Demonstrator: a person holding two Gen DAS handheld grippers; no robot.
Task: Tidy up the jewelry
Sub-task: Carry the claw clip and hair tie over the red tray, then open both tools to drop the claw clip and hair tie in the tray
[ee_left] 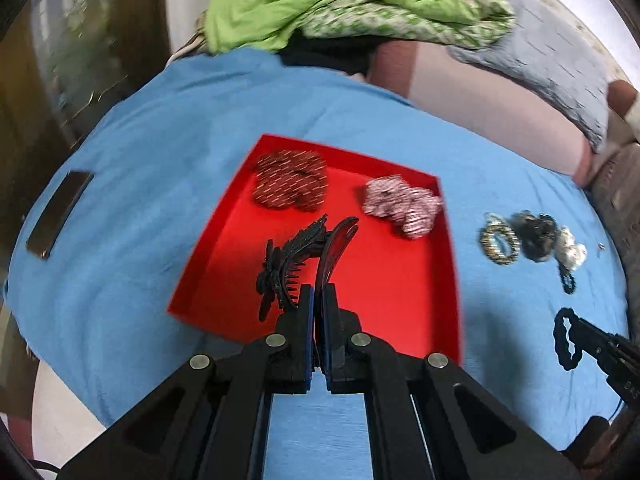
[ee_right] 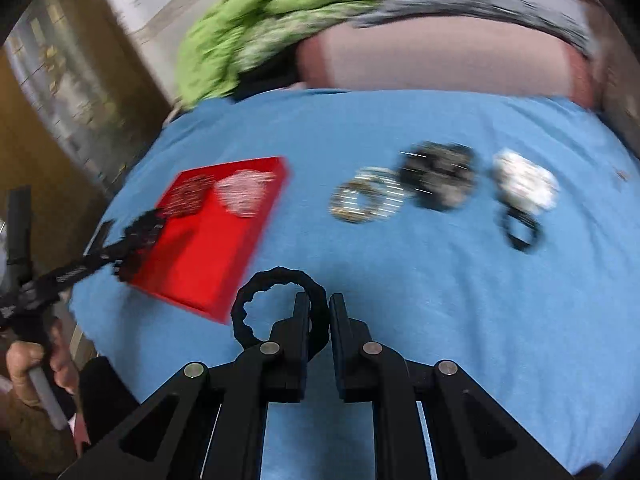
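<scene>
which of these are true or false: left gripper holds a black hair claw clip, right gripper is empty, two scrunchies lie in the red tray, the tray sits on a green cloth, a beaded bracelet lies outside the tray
1. The left gripper holds a black hair claw clip. True.
2. The right gripper is empty. False: it is shut on a black hair tie.
3. Two scrunchies lie in the red tray. True: a dark red scrunchie and a pale patterned scrunchie.
4. The tray sits on a green cloth. False: it sits on the blue cloth.
5. A beaded bracelet lies outside the tray. True.
</scene>
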